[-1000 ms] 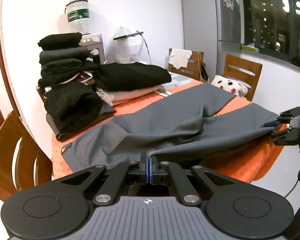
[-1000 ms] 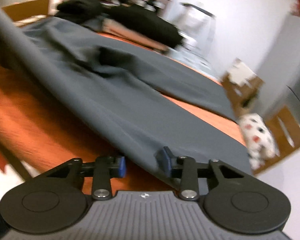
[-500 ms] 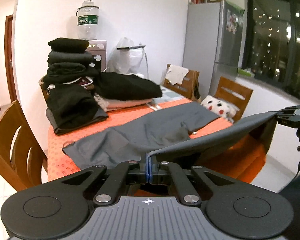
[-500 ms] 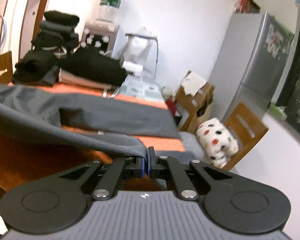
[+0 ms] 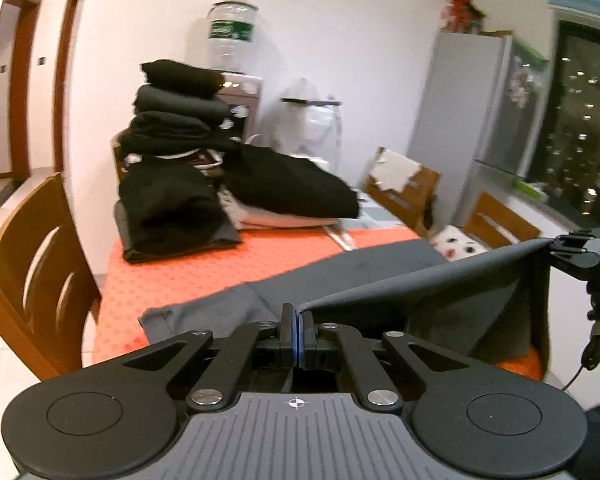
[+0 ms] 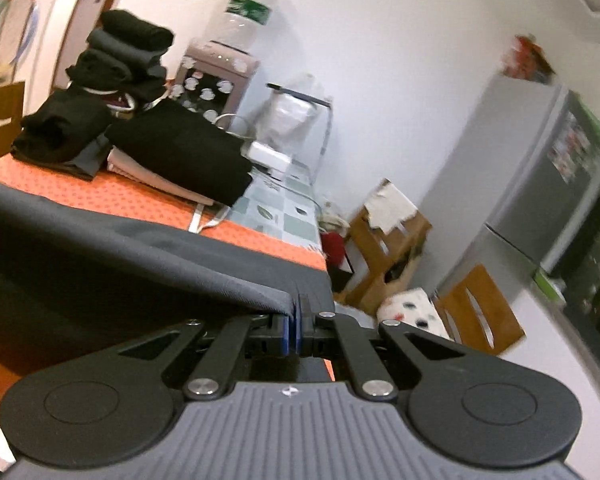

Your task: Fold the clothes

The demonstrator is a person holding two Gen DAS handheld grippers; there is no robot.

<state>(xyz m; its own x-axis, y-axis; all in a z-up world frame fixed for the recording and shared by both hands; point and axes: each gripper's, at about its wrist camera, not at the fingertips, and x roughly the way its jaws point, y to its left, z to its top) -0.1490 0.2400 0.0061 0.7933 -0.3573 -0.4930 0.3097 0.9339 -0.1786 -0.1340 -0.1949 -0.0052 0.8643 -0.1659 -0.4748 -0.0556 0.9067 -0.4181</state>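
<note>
Trousers (image 5: 380, 284) of grey cloth are hanging between the two grippers, one edge pulled taut above the near edge of the table (image 5: 188, 268), the rest sagging back onto the orange tablecloth. The left gripper (image 5: 297, 334) is pinching a corner of the cloth, its fingers (image 5: 286, 330) pressing together with the fabric rising out of the top of the pads and running off to the right. At the far end of that taut edge, near the table's right side, the right gripper (image 5: 556, 245) is clamping the other corner. In its own camera's view the right gripper (image 6: 296, 330) is showing blue pads pressing flat on a hem, the cloth spreading away to the left and dropping into a dark fold over the tablecloth.

At the far left corner of the table a stack of folded dark clothes (image 5: 176, 128) is standing, with a wider black folded piece (image 5: 288, 188) lying just beside it on pale ones. A wooden chair (image 5: 32, 264) is sitting at the table's left edge. A spotted white cushion (image 6: 412, 312) is resting on another chair beyond the right edge.
</note>
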